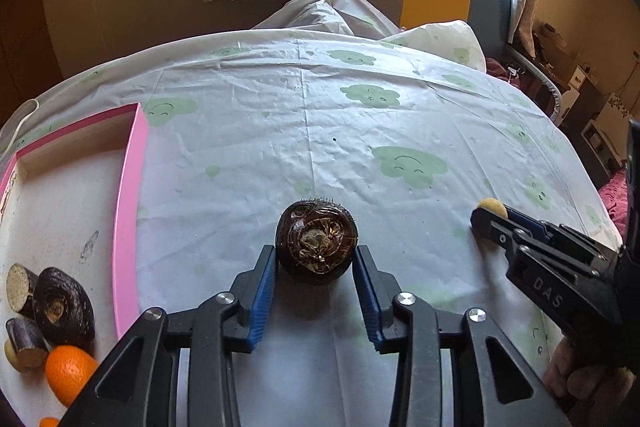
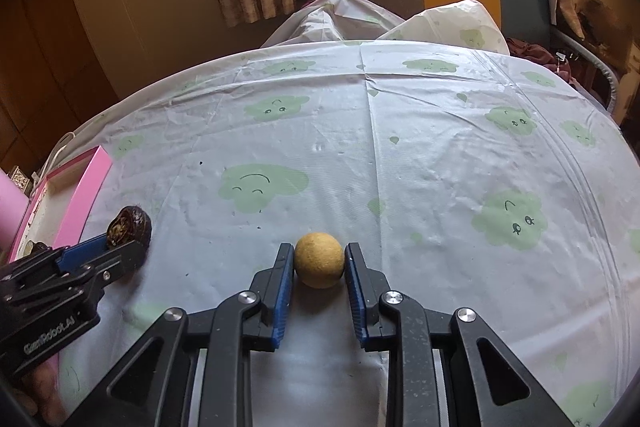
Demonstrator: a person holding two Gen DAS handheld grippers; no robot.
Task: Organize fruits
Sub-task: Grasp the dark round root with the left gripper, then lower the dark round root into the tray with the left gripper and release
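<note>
Fruits already sit in the pink tray (image 1: 128, 211) at far left. Left hand-held gripper (image 1: 315, 259) clasps the dark round fruit (image 1: 316, 241) on the tabletop (image 1: 400, 115); right hand-held gripper (image 2: 319, 261) pinches the yellow ball (image 2: 319, 259). Lift both straight up, squeezing gently, before carrying them trayward.

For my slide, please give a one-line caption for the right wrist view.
Right gripper closed on a small yellow fruit on the cloud-print tablecloth.
</note>
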